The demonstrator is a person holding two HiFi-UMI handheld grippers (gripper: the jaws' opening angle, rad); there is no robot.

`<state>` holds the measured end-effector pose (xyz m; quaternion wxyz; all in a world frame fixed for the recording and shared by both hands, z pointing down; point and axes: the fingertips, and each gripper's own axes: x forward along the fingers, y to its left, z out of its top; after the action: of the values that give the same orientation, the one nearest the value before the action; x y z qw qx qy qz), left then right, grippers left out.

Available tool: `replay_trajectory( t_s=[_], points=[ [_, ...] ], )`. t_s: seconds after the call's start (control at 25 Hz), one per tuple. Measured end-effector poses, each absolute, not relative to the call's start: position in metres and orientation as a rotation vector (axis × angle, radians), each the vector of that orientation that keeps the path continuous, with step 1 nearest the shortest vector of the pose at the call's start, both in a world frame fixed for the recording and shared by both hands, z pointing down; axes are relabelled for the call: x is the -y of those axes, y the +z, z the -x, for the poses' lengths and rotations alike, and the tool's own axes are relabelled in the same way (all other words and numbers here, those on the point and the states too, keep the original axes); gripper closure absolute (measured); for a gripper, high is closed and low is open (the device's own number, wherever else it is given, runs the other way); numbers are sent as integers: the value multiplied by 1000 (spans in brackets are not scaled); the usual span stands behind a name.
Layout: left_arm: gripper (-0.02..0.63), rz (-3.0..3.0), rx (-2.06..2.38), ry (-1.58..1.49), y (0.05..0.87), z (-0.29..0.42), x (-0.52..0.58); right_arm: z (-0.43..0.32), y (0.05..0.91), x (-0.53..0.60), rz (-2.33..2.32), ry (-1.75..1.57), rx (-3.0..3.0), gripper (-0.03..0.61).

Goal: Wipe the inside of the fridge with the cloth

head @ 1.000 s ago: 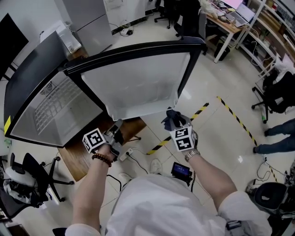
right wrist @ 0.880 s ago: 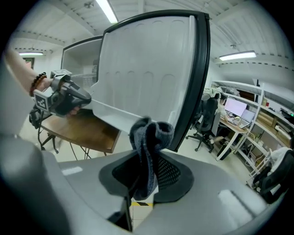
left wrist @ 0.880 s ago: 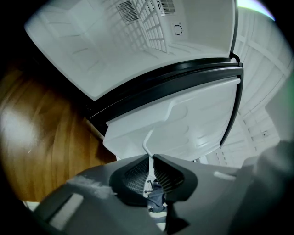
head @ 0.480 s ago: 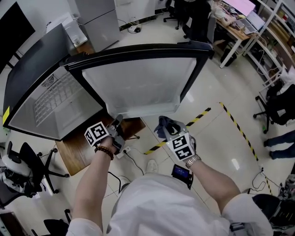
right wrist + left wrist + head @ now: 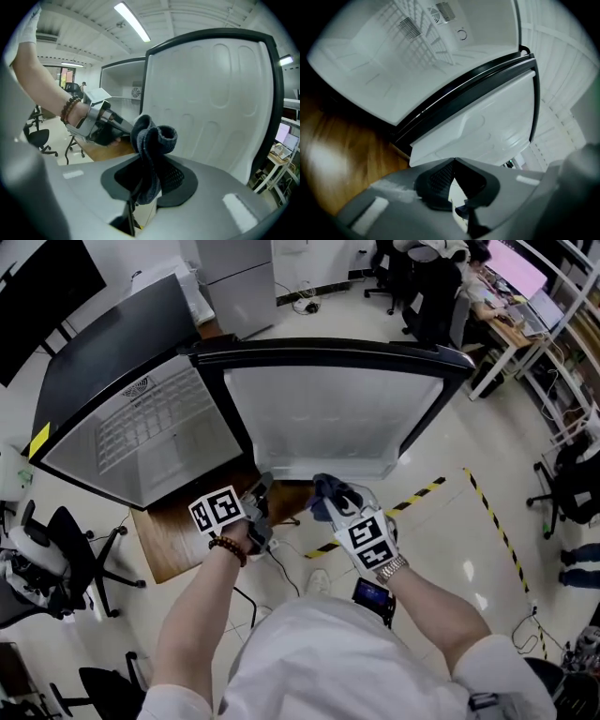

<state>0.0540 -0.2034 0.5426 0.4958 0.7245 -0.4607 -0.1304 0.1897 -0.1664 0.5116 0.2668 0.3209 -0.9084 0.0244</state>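
cloth [image 5: 152, 137]: dark, soft knitted fabric, fuzzy and matt
door liner [image 5: 328, 418]: white moulded plastic, smooth, faint sheen
door frame [image 5: 319, 346]: black, glossy
table [image 5: 172, 540]: brown wood, visible grain
floor [image 5: 469, 549]: pale, glossy, mirrors the lights
right gripper [image 5: 151, 160]: matt grey plastic; pads [image 5: 174, 175] black, dimpled

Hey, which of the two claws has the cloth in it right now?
The right claw: the dark cloth is bunched between its jaws. The left claw has just closed, with nothing between its jaws.
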Motion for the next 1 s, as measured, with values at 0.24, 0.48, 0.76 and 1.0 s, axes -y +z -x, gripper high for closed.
replay_trajectory(
  t_s=[0.24, 0.48, 0.76, 1.0],
  points=[
    [611, -2010, 1441, -98, 495, 7, 158, -119, 468, 136, -777, 29, 2579, 495],
    [611, -2202, 1712, 33, 434, 65, 97, -49, 419, 98, -693, -5, 2707, 494],
    [611, -2351, 1852, 127, 382, 93, 36, 4, 385, 62, -630, -11, 2798, 495],
    [611, -2389, 1893, 145, 361, 106, -2, 31, 363, 36, -611, -9, 2851, 495]
  ],
)
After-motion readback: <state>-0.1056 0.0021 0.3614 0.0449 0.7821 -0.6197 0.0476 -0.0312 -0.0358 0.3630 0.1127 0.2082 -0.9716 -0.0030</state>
